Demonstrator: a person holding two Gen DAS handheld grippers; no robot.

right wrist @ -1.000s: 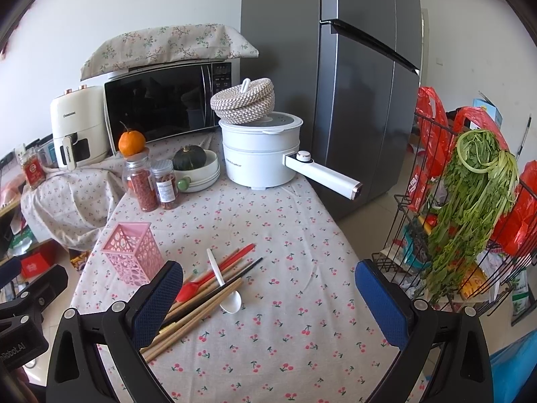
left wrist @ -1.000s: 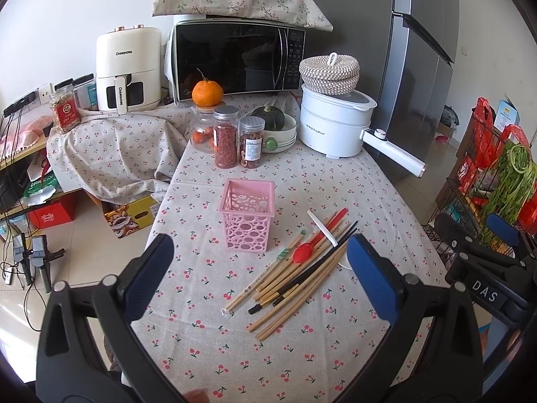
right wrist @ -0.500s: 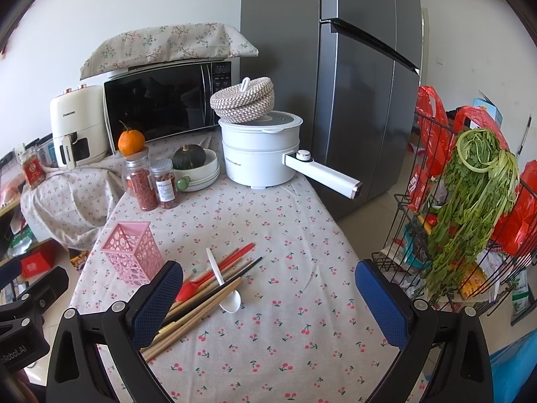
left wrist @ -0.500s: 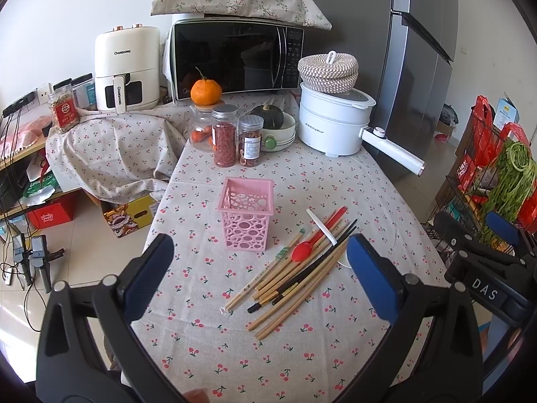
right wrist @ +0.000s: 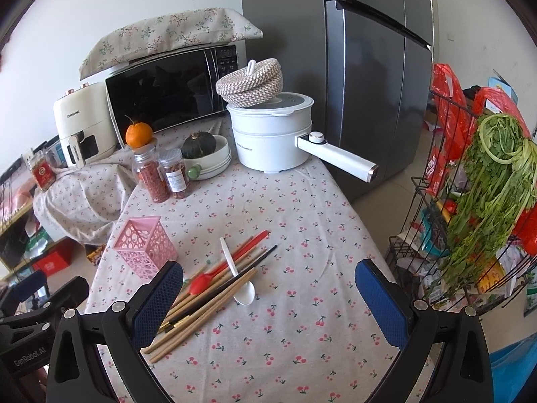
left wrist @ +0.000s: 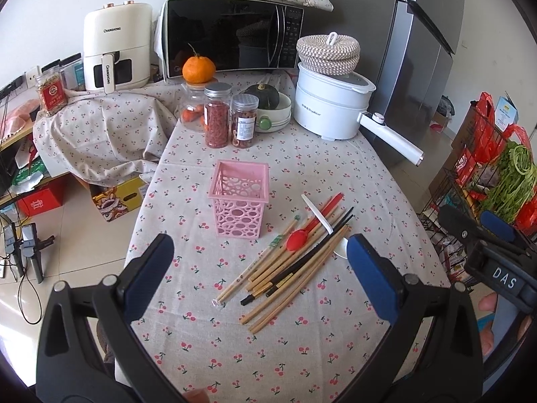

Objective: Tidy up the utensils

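Observation:
A pink perforated utensil holder stands upright and empty on the cherry-print tablecloth; it also shows in the right wrist view. To its right lies a loose pile of wooden and black chopsticks, a red spoon and a white spoon. The right wrist view shows the chopsticks, red spoon and white spoon too. My left gripper is open and empty, above the table's near side. My right gripper is open and empty, near the pile.
Behind the holder stand two spice jars, a jar with an orange on top, a bowl with a squash, a white electric pot, a microwave and an air fryer. A wire rack with greens stands at the right.
Both grippers stay open. The left wrist view has shifted very slightly; the objects on the table have not moved.

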